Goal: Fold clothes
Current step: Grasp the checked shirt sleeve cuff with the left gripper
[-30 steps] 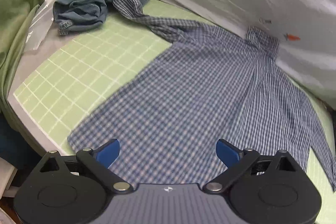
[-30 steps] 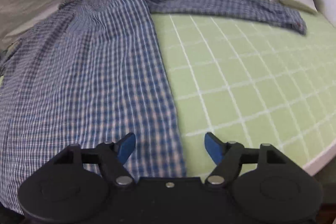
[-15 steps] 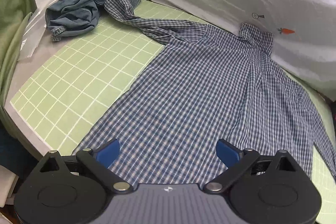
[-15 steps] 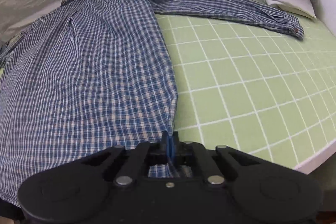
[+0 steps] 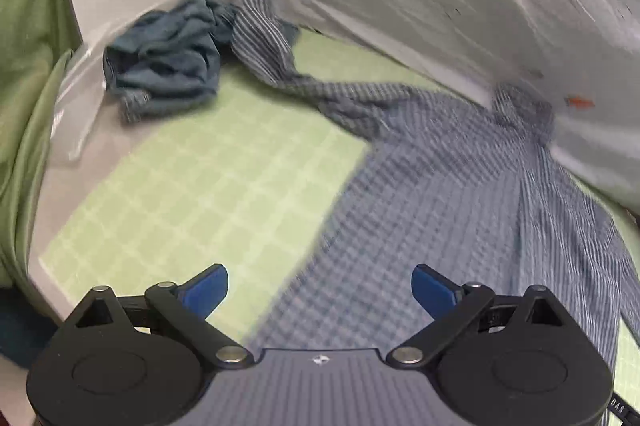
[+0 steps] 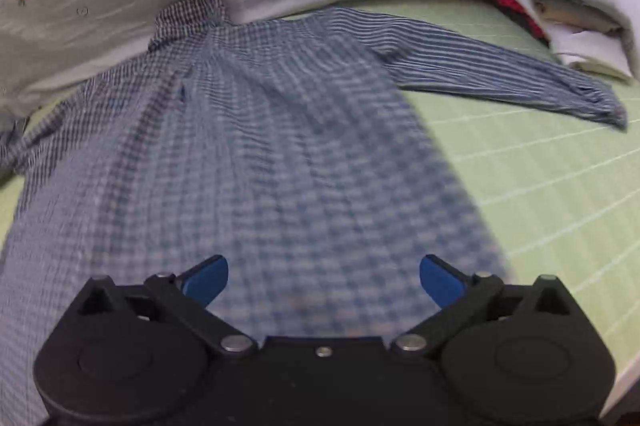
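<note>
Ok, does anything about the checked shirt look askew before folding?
Yes. The blue checked shirt lies flat, but one sleeve is twisted and bunched against the crumpled blue-grey garment; the other sleeve lies straight.

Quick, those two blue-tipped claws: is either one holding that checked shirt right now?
Left gripper: open, holding nothing, above the checked shirt.
Right gripper: jaws opening wide, nothing pinched; the shirt lies flat beneath it.

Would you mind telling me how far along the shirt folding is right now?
Done: the checked shirt lies spread flat on the green mat, one sleeve stretched out. In hand: nothing; the left gripper is open and the right gripper is opening, empty. Left: every fold, plus the crumpled blue garment.
</note>
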